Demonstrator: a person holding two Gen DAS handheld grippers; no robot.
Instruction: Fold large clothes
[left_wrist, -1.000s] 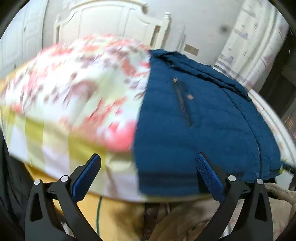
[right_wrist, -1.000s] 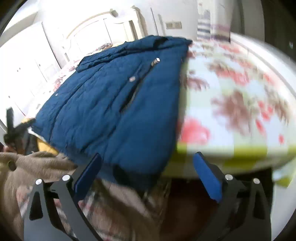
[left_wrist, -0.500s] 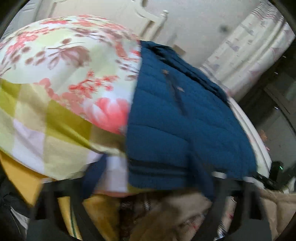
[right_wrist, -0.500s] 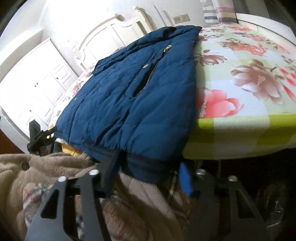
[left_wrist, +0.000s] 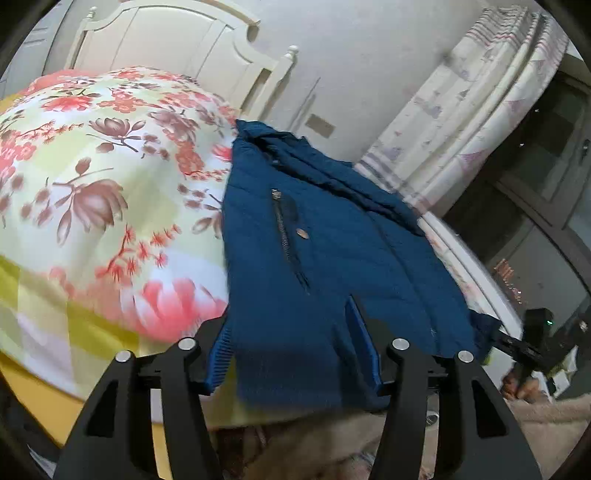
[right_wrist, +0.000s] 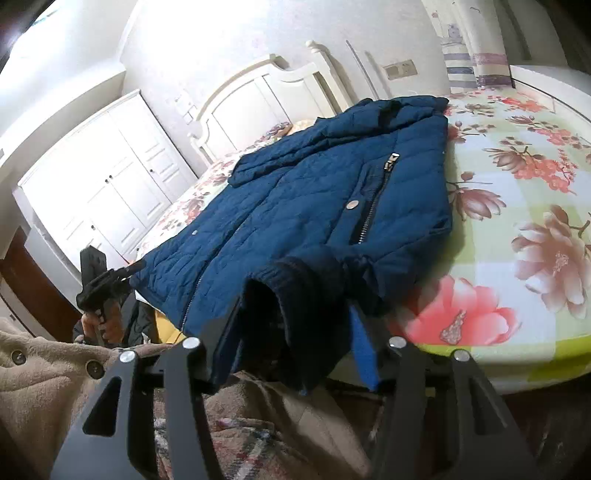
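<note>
A blue quilted jacket (left_wrist: 332, 240) lies zipped and front up on the flowered bed sheet (left_wrist: 92, 184), its hem at the near bed edge. My left gripper (left_wrist: 291, 354) is shut on the hem's left corner, with blue fabric bunched between the pads. In the right wrist view the jacket (right_wrist: 314, 192) has a dark ribbed hem band (right_wrist: 295, 280) raised into a fold. My right gripper (right_wrist: 291, 350) has that band between its pads; its jaws are opening slightly. Each gripper also shows small in the other view: the right gripper (left_wrist: 517, 347) and the left gripper (right_wrist: 107, 284).
The sheet (right_wrist: 517, 221) spreads wide to the right of the jacket. A white headboard (left_wrist: 177, 48) stands at the far end, a white wardrobe (right_wrist: 110, 184) to the left, curtains (left_wrist: 461, 110) to the right. The person's beige fleece garment (right_wrist: 37, 387) fills the near foreground.
Both grippers went from wide open in front of the bed edge to closed around the jacket's hem. The views tipped down, then up, and the hem has risen a little.
</note>
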